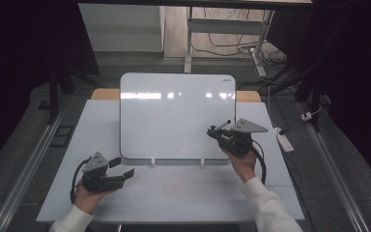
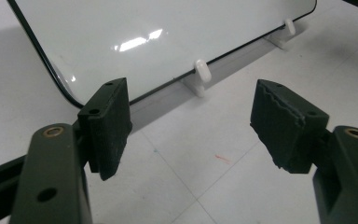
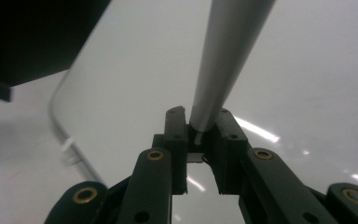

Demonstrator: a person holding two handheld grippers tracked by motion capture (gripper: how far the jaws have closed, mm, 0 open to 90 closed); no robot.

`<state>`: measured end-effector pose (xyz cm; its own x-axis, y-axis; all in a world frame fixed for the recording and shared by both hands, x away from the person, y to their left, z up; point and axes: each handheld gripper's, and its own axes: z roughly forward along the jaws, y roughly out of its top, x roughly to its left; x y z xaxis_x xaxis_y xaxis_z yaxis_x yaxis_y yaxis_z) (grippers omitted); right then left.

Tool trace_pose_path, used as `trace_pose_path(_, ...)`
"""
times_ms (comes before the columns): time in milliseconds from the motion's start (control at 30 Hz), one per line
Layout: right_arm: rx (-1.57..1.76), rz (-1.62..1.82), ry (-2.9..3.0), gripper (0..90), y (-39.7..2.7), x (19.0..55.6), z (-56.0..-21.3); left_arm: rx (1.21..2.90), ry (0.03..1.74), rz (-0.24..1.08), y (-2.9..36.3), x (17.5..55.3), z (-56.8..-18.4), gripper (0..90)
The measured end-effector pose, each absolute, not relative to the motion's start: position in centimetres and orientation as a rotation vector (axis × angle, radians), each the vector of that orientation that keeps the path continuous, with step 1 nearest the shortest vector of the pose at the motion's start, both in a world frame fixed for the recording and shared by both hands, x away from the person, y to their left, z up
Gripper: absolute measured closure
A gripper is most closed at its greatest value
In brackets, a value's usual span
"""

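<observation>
right tool [image 3: 200, 140], marker [image 3: 228, 56] clamped, over whiteboard [image 3: 307, 70]

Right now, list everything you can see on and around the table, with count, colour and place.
whiteboard: one, white with dark edge, propped tilted at the table's middle
clips: two, white, under the board's lower edge
marker: one, grey barrel, clamped in the right gripper, over the board
table: one, white top
red mark: one, small, on the table in front of the board
power strip: one, white, at the table's right edge
left gripper: one, black, jaws open, near the board's lower left corner
right gripper: one, black, jaws shut on the marker
sleeves: two, white
</observation>
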<state>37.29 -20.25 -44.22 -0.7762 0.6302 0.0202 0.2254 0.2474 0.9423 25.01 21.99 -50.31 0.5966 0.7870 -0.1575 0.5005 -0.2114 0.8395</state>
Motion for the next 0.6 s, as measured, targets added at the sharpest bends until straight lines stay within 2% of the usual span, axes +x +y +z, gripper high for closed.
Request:
trace_pose_path(400, 0.759, 1.537, 2.307, 77.6, -19.3, 34.5, -46.2, 1.835, 1.037, 0.417, 22.3, 24.8, -50.0, 30.4)
trace_pose_path(600, 0.743, 1.547, 2.356, 77.6, -18.7, 33.8, -46.9, 1.846, 0.997, 0.479, 21.1, 24.7, -49.3, 30.6)
